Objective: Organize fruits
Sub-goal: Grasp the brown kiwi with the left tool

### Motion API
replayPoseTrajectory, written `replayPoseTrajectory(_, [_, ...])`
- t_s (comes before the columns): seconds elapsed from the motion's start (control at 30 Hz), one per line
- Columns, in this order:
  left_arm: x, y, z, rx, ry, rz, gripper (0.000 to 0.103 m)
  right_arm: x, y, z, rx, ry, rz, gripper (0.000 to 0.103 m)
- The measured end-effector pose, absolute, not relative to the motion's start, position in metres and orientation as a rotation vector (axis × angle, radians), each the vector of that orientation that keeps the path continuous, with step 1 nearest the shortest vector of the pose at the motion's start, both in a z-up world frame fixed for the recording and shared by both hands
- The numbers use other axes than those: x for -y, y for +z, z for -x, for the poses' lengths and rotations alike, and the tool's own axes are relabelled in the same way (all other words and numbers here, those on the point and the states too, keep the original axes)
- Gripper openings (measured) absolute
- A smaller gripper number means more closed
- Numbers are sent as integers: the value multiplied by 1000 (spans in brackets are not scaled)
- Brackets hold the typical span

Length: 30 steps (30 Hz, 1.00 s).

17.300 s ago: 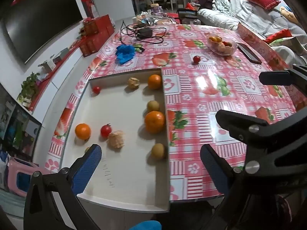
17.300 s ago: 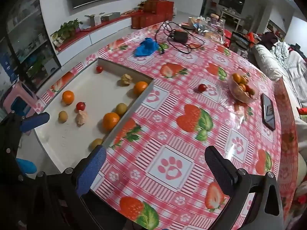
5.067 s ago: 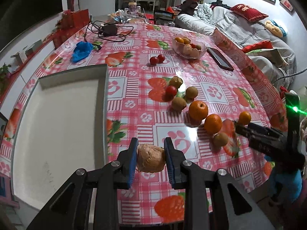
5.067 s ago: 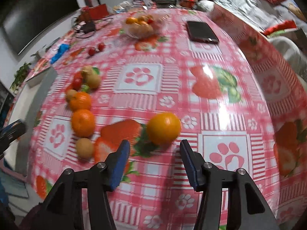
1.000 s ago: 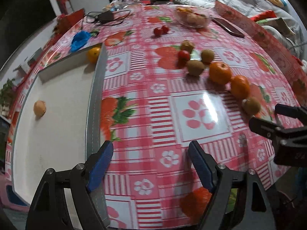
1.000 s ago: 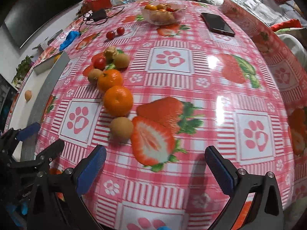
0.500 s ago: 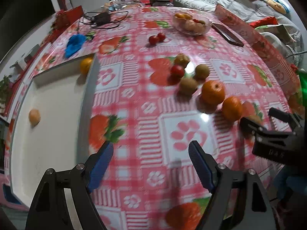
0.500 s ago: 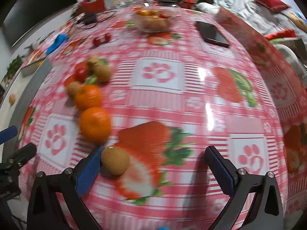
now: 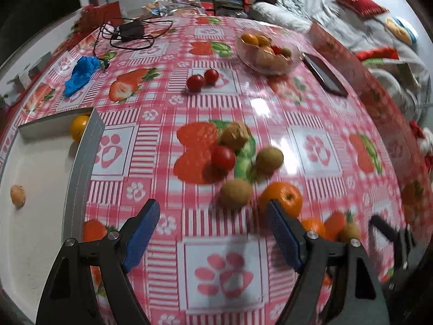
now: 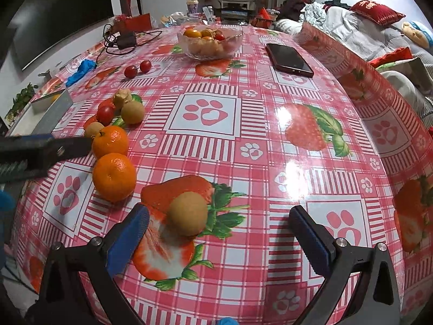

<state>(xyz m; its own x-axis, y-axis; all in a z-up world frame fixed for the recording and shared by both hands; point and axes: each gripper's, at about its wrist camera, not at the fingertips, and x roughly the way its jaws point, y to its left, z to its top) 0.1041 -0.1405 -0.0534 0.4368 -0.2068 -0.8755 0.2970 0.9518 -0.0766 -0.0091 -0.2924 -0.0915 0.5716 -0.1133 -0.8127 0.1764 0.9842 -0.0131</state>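
Fruit lies in a loose row on the strawberry tablecloth: a walnut-like fruit [image 9: 235, 135], a red tomato [image 9: 223, 157], two kiwis [image 9: 269, 159] [image 9: 236, 192], an orange [image 9: 283, 198] and a second orange [image 10: 113, 176]. My left gripper [image 9: 213, 233] is open and empty, just short of the near kiwi. My right gripper [image 10: 219, 230] is open; a third kiwi [image 10: 187, 213] lies between its fingers, nearer the left one. The white tray [image 9: 40, 178] holds an orange [image 9: 78, 127] and a peeled fruit [image 9: 17, 195].
Two tomatoes [image 9: 203, 79] lie further back. A glass bowl of fruit [image 10: 210, 41] and a phone [image 10: 288, 59] stand at the far side. A blue cloth [image 9: 81, 73] and black cables [image 9: 130, 33] lie far left. The table edge drops off to the right.
My left gripper has moved forward and right, toward the fruit row. My right gripper has moved forward, so the nearest kiwi now lies between its fingers. Both stay open.
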Motion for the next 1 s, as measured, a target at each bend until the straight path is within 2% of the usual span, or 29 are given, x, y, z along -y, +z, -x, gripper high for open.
replayPoseTrajectory(0.27, [133,-61,-126,-1098,-270,19,83,292,-92,11,-929,-164,-67,103])
replayPoseTrajectory(0.6, [144,-72,-118,-1062,-233,-172,76,292,-92,12,-924,-165,-68,103])
replayPoseTrajectory(0.77, [150,-72,-117,-1046,-249,-178,61,292,-92,12,-924,-164,-67,103])
replayPoseTrajectory(0.83, [151,-71,-116,-1040,-263,-179,40,292,-92,12,-924,-164,-68,103])
replayPoseTrajectory(0.9, [152,-70,-114,-1037,-276,-191,29,292,-92,12,-924,-164,-68,103])
replayPoseTrajectory(1.0, [149,-70,-108,-1026,-292,-207,29,292,-92,12,-924,-164,-68,103])
